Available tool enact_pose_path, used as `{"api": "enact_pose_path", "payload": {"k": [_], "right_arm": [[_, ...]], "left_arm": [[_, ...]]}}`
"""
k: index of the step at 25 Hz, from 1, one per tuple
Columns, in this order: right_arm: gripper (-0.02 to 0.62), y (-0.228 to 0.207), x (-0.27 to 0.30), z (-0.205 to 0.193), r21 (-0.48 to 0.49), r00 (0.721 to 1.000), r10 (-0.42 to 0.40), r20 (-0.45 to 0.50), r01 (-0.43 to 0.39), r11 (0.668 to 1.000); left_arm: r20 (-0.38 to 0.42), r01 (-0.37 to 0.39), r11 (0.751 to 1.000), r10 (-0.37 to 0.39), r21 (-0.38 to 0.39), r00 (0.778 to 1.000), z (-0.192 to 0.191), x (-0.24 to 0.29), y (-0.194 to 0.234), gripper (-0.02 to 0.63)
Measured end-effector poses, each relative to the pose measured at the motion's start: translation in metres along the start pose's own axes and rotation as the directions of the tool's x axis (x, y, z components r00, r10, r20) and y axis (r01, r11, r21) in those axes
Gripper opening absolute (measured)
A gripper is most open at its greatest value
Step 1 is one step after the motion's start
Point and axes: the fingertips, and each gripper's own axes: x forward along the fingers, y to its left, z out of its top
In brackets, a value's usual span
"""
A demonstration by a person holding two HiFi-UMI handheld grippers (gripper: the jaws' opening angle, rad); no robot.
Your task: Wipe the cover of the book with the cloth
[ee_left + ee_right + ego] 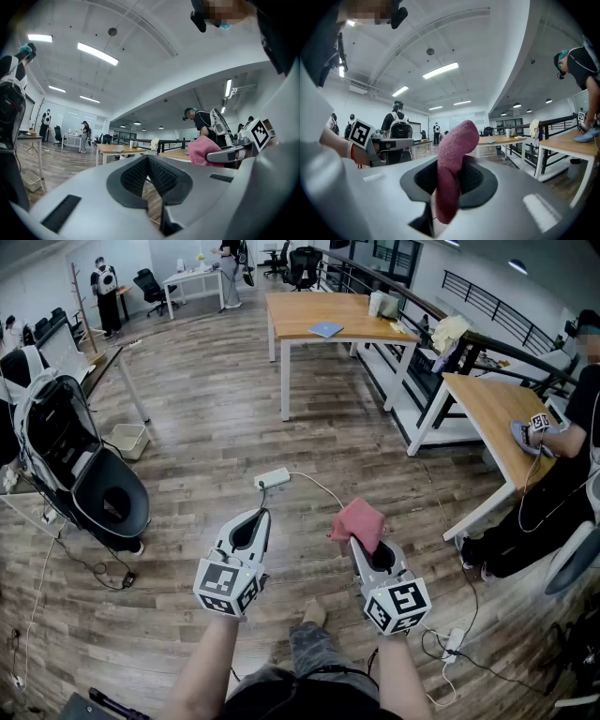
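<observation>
left gripper (254, 516): jaws closed pad to pad with nothing between them. held level over the floor, nose pointing away from the person.
right gripper (362, 542): clamped on a rose-pink terry cloth (455, 154). also held level, just beside the left gripper and roughly parallel to it.
cloth, place: in the right gripper's jaws, up in the air above the brown wood-plank floor (206, 427), touching no surface.
cloth, long axis: in the right gripper view it is a folded strip running up and down between the two pads. the rounded upper end rises clear above the jaws and leans a little to the right, and the lower end hangs below the pads.
cloth, heading: in the head view it bunches out past the jaw tips, pointing forward and slightly left.
cloth, from the left gripper view: shows to the right as a pink lump at the tip of the other gripper.
possible book: flat light-blue item (326, 329) lies on the far light-wood table with white legs (281, 310), well apart from both grippers. cannot tell whether it is the book.
floor ahead: white power strip (273, 478) with a white cable, near the jaw tips.
right edge: a seated person in black (553, 493) at a second wooden table.
</observation>
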Motion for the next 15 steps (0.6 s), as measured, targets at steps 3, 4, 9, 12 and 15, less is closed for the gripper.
{"api": "enact_pose_path", "payload": {"k": [3,4,9,12,15], "right_arm": [[0.091,-0.020,0.025,0.004,-0.006,1.000,-0.003,-0.004,0.003,1.000],[0.091,-0.027,0.032,0.005,-0.006,1.000,-0.005,-0.006,0.005,1.000],[0.091,-0.060,0.060,0.010,0.010,1.000,-0.013,-0.006,0.013,1.000],[0.091,-0.081,0.077,0.010,0.020,1.000,-0.021,-0.009,0.021,1.000],[0.091,-0.102,0.096,0.016,0.022,1.000,-0.022,0.001,0.022,1.000]], "left_arm": [[0.005,-0.013,1.000,0.013,-0.007,1.000,0.002,0.031,0.015,-0.005],[0.005,-0.017,1.000,0.017,-0.012,1.000,0.001,0.041,0.019,-0.005],[-0.004,-0.023,0.999,0.023,-0.029,1.000,-0.001,0.084,0.034,-0.005],[-0.015,-0.030,0.999,0.029,-0.044,0.999,-0.008,0.104,0.043,-0.005],[-0.013,-0.040,0.998,0.039,-0.048,0.999,-0.008,0.127,0.053,-0.005]]}}
